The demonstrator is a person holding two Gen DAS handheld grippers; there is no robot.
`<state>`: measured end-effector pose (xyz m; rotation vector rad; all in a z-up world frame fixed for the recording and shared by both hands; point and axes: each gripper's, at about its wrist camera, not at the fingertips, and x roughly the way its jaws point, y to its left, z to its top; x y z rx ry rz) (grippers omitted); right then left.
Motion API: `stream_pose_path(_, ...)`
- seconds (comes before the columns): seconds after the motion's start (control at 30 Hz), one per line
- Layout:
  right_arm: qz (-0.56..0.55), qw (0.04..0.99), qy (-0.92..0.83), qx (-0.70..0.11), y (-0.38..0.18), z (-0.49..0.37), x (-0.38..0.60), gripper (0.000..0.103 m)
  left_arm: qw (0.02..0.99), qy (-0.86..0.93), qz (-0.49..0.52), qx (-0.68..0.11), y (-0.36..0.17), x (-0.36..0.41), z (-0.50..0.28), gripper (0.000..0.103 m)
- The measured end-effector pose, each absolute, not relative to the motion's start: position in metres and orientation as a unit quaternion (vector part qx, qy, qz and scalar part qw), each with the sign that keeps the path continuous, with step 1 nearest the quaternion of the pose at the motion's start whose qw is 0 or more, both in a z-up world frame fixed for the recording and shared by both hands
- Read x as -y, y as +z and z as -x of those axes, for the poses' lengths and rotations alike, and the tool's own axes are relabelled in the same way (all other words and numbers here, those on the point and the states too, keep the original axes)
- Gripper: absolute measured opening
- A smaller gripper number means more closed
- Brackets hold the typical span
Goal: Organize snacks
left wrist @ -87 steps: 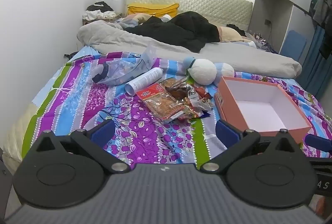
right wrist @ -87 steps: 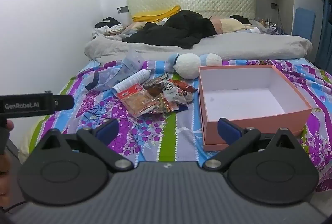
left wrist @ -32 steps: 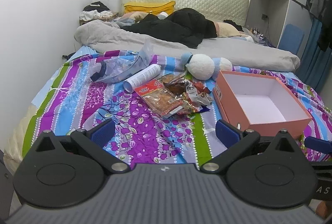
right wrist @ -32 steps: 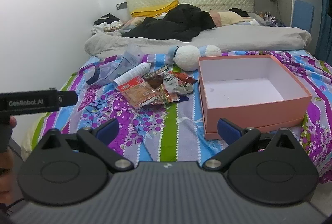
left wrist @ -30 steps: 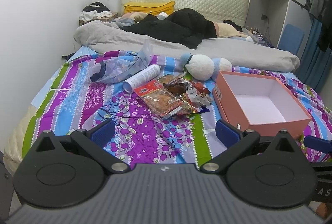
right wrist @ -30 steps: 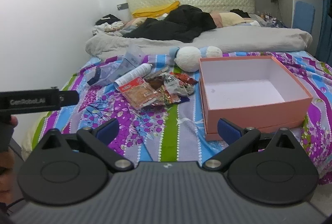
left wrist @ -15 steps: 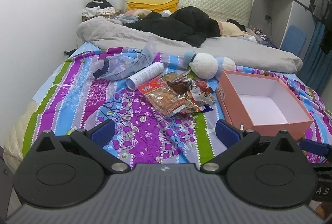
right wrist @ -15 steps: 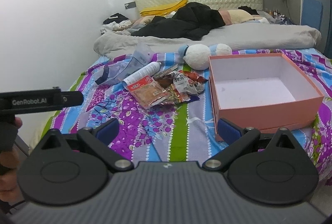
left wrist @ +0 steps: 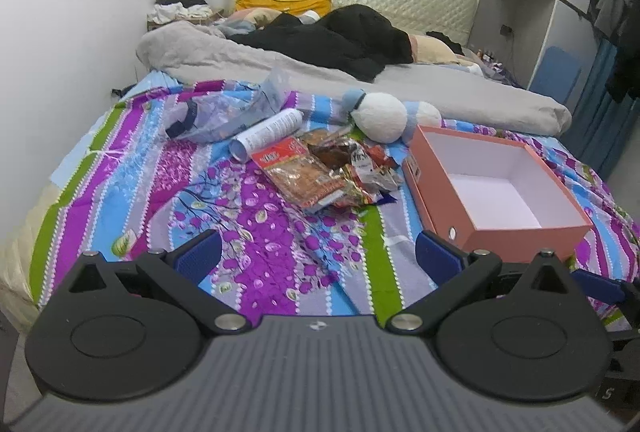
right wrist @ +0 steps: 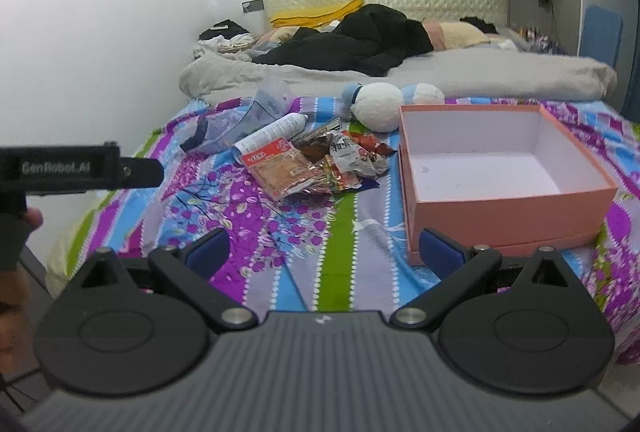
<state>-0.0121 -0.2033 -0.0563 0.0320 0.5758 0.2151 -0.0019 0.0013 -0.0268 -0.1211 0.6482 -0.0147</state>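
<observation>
A pile of snack packets lies mid-bed on the striped quilt; it also shows in the right wrist view. The biggest is a clear cracker pack with a red label. An open, empty pink box sits to the pile's right, also in the right wrist view. My left gripper is open and empty, short of the pile. My right gripper is open and empty, near the bed's front edge, by the box's near left corner.
A white cylindrical can and a crumpled clear bag lie left of and behind the snacks. A white and blue plush toy lies behind them. A grey duvet and black clothes fill the far bed.
Both grippers have moved a little forward toward the bed; the snacks and box appear slightly larger. Nothing on the bed has moved. Both jaws stay open.
</observation>
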Motion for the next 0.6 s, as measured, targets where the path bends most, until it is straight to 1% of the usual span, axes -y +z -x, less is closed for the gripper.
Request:
stream_pose_path(0.33, -0.003, 0.959, 0.102, -0.265, -0.069, 0.018, 0.199, 0.103, 0.935, -0.009, 0.055, -0.350, -0.050, -0.004, -0.015, 0.103)
stream_pose_path(0.6, -0.007, 0.958, 0.098, -0.271, -0.081, 0.011, 0.203, 0.103, 0.928, -0.025, 0.064, -0.366, -0.065, -0.004, -0.026, 0.103)
